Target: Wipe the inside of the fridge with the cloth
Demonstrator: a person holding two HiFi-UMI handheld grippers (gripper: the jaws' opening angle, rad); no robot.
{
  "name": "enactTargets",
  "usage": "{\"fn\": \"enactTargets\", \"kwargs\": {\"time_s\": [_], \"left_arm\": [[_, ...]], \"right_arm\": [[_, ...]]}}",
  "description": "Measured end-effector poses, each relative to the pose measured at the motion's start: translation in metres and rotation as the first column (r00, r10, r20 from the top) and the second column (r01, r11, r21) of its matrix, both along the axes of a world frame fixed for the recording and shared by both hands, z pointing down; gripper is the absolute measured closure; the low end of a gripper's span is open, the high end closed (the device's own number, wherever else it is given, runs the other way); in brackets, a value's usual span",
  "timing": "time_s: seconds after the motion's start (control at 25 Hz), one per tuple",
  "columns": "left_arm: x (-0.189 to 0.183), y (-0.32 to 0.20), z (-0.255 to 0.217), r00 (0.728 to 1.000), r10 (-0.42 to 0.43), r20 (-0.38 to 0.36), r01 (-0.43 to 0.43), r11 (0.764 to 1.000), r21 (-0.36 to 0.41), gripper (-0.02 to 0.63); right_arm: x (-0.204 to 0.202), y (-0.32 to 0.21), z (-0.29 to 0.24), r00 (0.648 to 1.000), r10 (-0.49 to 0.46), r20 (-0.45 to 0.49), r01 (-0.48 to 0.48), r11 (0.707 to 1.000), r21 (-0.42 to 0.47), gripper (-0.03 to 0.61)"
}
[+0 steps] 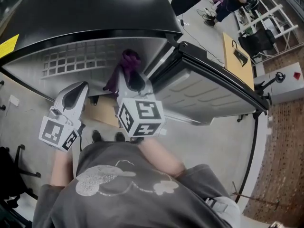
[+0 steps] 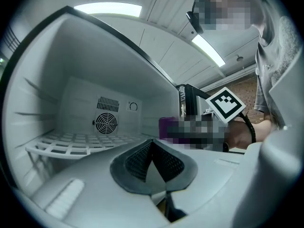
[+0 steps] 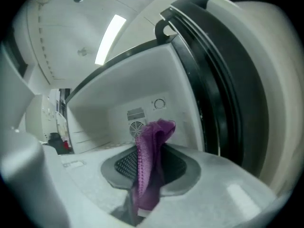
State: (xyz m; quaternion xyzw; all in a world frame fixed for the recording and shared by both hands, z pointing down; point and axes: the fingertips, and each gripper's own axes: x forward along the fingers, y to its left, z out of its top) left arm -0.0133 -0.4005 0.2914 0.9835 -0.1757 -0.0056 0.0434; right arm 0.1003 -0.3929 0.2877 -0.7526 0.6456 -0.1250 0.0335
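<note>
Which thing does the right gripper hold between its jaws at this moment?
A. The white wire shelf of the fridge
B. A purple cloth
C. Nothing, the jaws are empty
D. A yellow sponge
B: the right gripper view shows the right gripper with its jaws closed on the purple cloth, which sticks up in front of the open fridge; the left gripper has its jaws together on nothing.

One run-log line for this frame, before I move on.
right gripper: shut on purple cloth | left gripper: shut, empty | fridge: door open | wiping: contact with interior unclear
</note>
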Motion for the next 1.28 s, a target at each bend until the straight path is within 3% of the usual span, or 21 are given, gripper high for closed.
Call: {"fn": "enactTargets", "kwargs": {"time_s": [0.08,0.16,0.32,0.4,0.52,0.64,0.8,1.04,1.28], "left_arm": [[-0.006,0.000,0.003,0.999,-0.034,0.010,0.034,0.999,0.000,0.595],[-0.012,0.000,0.010,0.997,-0.067,0.022,0.067,0.998,-0.003,0.595],[-0.057,-0.005,0.030,0.967,-0.239,0.084,0.242,0.970,-0.019,0.595],[-0.084,-0.008,0.039,0.940,-0.322,0.111,0.326,0.945,-0.023,0.595],[-0.119,-0.013,0.047,0.905,-0.404,0.134,0.410,0.912,-0.020,0.595],[-0.149,-0.022,0.051,0.877,-0.461,0.134,0.467,0.884,-0.016,0.595],[-0.172,-0.039,0.051,0.866,-0.483,0.130,0.489,0.872,-0.019,0.595],[-0.185,-0.064,0.053,0.878,-0.460,0.132,0.466,0.884,-0.017,0.595],[-0.188,-0.074,0.058,0.896,-0.424,0.130,0.432,0.901,-0.037,0.595]], "right_arm": [[-0.024,0.000,0.002,0.990,-0.137,-0.030,0.138,0.990,0.018,0.492],[-0.053,0.003,0.013,0.957,-0.280,-0.072,0.281,0.960,0.006,0.492],[-0.119,0.001,0.067,0.838,-0.544,-0.046,0.539,0.838,-0.087,0.492],[-0.142,-0.005,0.096,0.791,-0.612,-0.026,0.604,0.786,-0.132,0.492],[-0.162,-0.026,0.124,0.759,-0.650,-0.049,0.635,0.754,-0.168,0.492],[-0.176,-0.058,0.131,0.751,-0.652,-0.103,0.631,0.755,-0.181,0.492],[-0.186,-0.109,0.138,0.779,-0.605,-0.166,0.572,0.794,-0.206,0.492],[-0.190,-0.174,0.148,0.814,-0.522,-0.257,0.479,0.852,-0.214,0.492],[-0.203,-0.200,0.153,0.807,-0.502,-0.310,0.460,0.865,-0.202,0.492]]}}
